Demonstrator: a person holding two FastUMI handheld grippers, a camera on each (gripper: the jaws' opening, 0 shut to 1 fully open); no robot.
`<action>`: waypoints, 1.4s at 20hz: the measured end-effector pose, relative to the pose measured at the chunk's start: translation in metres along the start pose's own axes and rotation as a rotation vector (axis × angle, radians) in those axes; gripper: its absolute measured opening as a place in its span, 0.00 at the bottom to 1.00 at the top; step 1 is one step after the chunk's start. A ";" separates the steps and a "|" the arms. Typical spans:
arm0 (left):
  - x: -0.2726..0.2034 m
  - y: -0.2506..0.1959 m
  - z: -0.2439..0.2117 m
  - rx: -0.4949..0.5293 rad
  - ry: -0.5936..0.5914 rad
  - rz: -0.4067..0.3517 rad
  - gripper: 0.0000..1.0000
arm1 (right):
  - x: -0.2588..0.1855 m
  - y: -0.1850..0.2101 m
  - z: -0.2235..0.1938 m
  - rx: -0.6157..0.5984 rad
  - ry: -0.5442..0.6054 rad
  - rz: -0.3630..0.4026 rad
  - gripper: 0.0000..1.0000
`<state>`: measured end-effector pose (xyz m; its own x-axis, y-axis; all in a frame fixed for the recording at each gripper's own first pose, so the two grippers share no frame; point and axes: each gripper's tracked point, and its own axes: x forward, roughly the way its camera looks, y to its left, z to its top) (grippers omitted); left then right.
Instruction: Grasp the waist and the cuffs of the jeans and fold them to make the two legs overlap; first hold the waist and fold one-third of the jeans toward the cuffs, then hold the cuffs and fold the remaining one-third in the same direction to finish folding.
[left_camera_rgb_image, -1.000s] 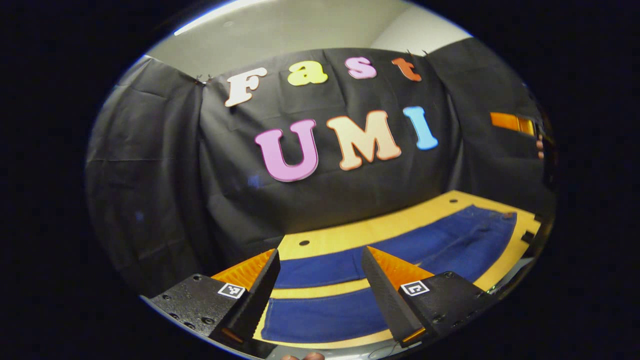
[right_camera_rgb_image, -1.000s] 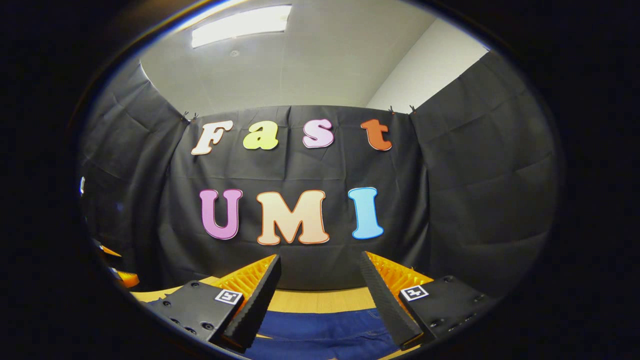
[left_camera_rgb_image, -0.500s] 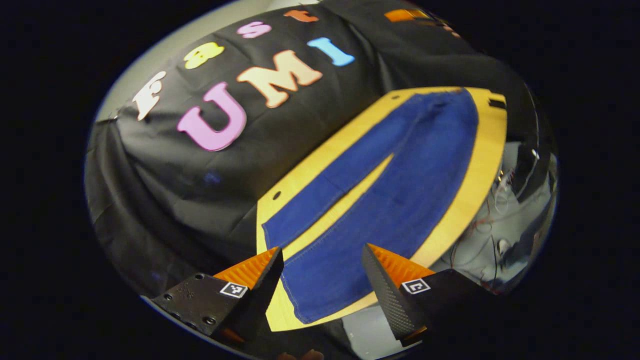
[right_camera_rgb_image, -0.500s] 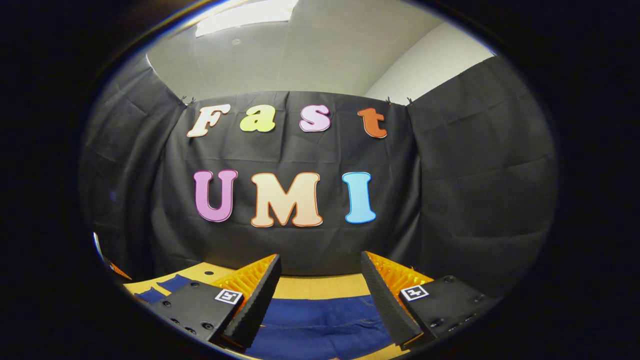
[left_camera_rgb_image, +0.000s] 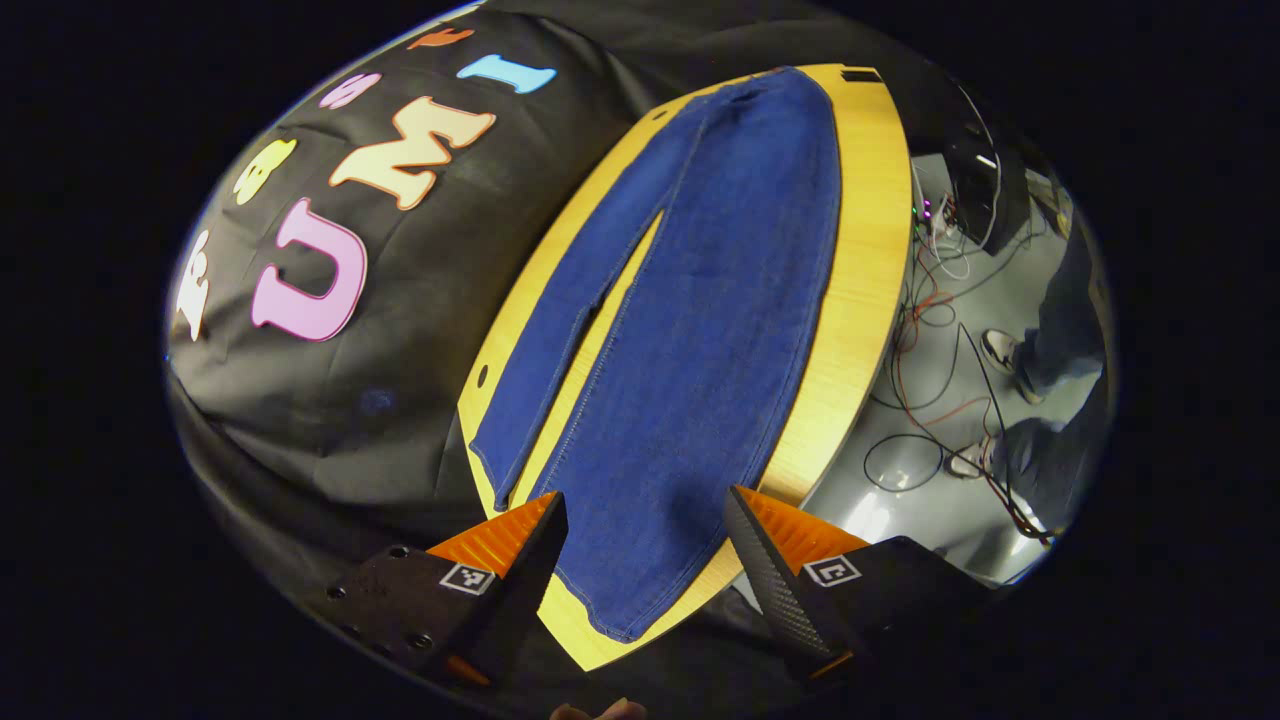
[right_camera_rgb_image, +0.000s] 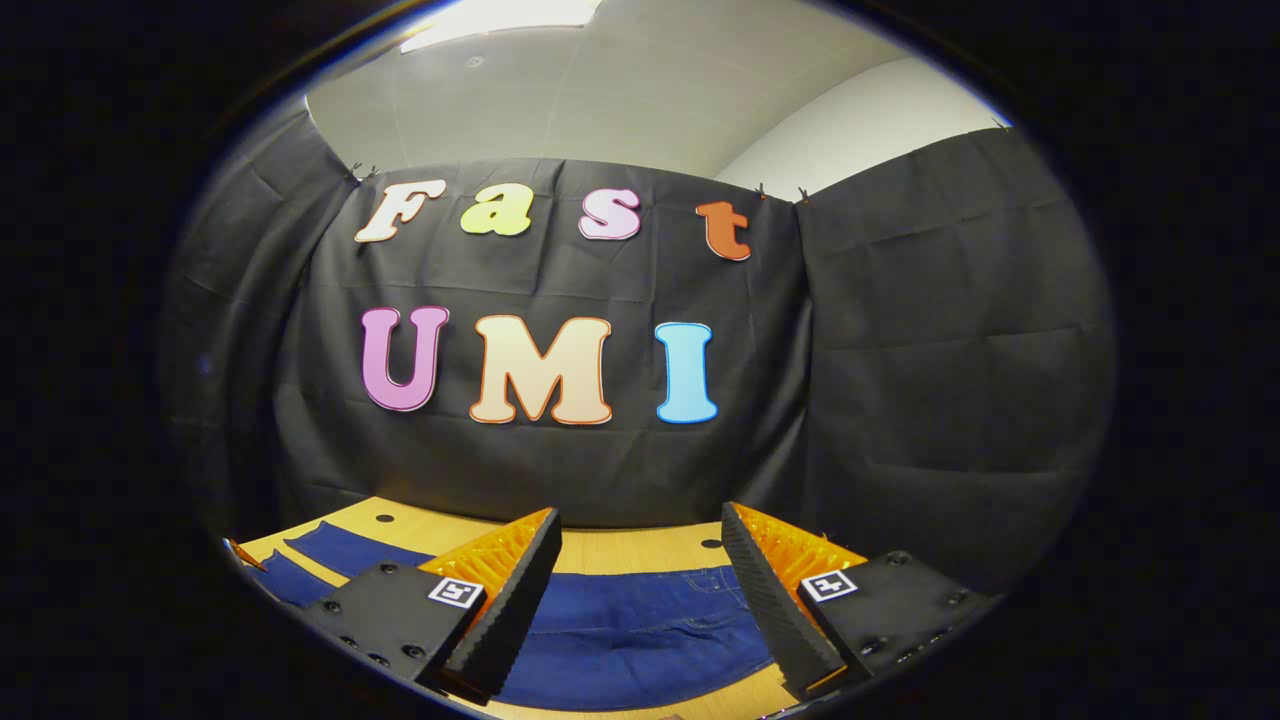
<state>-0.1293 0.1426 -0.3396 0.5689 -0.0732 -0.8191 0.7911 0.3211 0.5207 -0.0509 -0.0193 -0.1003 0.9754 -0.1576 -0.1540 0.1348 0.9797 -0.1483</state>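
Blue jeans (left_camera_rgb_image: 690, 340) lie spread flat along a yellow wooden table (left_camera_rgb_image: 865, 260), waist at the far end, both cuffs near me, the legs parted by a narrow gap. My left gripper (left_camera_rgb_image: 645, 545) hangs open above the nearer leg's cuff, apart from the cloth. In the right gripper view the waist end of the jeans (right_camera_rgb_image: 640, 625) shows low down, with a pocket seam visible. My right gripper (right_camera_rgb_image: 640, 560) is open above that waist part, nothing between its fingers.
The black cloth wall (left_camera_rgb_image: 400, 300) stands close behind the table's far long edge. On the grey floor (left_camera_rgb_image: 920, 480) beside the table lie several cables, and a person's legs and shoes (left_camera_rgb_image: 1010, 355) stand there. The table (right_camera_rgb_image: 640, 548) has small holes near its back edge.
The left gripper has risen and tipped downward, so the whole length of the jeans came into its view. The right gripper has tilted down slightly, showing more table and jeans. Both stayed open.
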 end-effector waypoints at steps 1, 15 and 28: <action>0.002 -0.003 -0.001 0.015 0.001 -0.011 0.96 | -0.001 -0.001 -0.001 -0.001 0.002 -0.005 0.99; 0.062 -0.008 0.010 0.059 -0.013 -0.116 0.51 | -0.010 -0.004 -0.020 -0.027 0.039 -0.052 0.99; 0.067 -0.019 0.003 0.035 0.059 -0.157 0.00 | 0.018 -0.074 -0.113 -0.531 0.204 0.076 0.99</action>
<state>-0.1057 0.1285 -0.4042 0.4241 -0.0641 -0.9034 0.8773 0.2767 0.3922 -0.0628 -0.1082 -0.2021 0.9185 -0.1610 -0.3611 -0.0922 0.8009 -0.5917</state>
